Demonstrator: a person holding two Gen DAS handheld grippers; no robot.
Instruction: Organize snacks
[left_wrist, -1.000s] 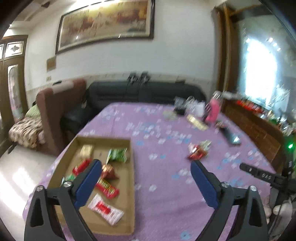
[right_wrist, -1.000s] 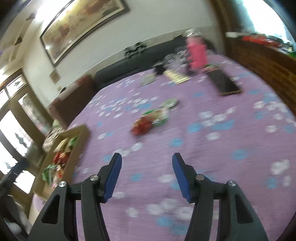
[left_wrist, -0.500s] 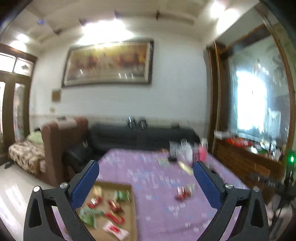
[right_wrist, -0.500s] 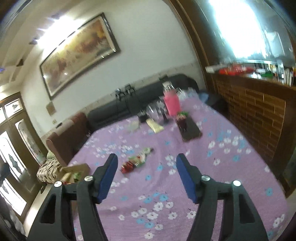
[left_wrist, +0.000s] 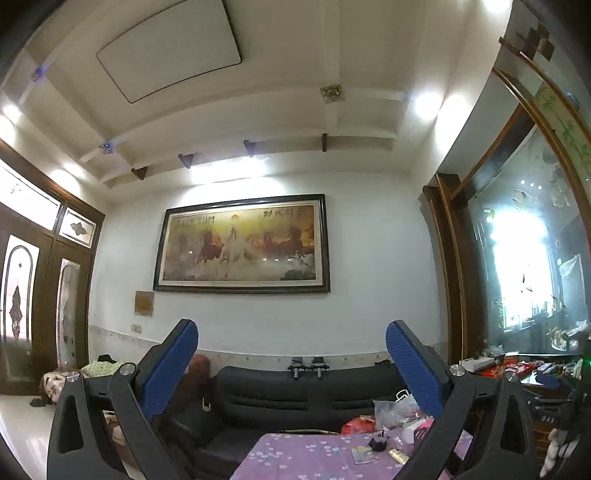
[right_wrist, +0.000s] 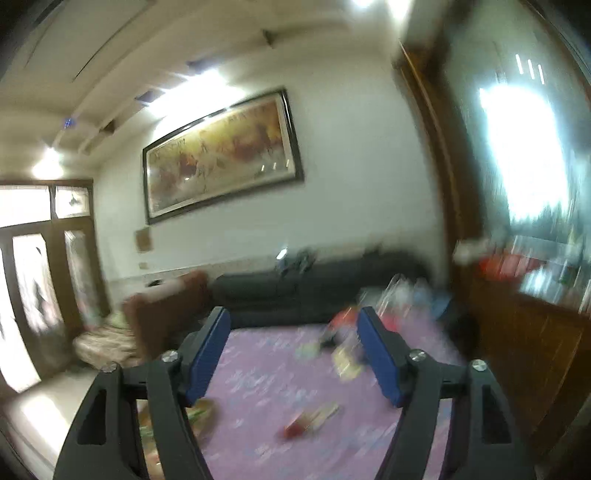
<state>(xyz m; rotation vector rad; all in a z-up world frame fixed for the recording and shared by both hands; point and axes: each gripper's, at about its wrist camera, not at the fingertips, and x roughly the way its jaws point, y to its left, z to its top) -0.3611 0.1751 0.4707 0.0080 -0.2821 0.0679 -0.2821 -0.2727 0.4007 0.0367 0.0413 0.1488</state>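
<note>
One snack packet (right_wrist: 310, 421) on purple table (right_wrist: 258, 387), below empty, opening right tongs (right_wrist: 293, 356)

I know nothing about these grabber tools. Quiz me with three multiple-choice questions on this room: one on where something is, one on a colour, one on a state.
1. Where does the framed painting hang?
A. above the black sofa
B. over the doors
C. on the ceiling

2. What colour is the tablecloth?
A. green
B. purple with pale flowers
C. plain white

3. What does the left gripper hold?
A. a red snack packet
B. a bottle
C. nothing

Answers: 1 A, the frame sits on the white wall right over the sofa back. 2 B, both views show purple cloth with light blossoms. 3 C, its blue pads stand wide apart with only the wall and sofa seen between them.
</note>
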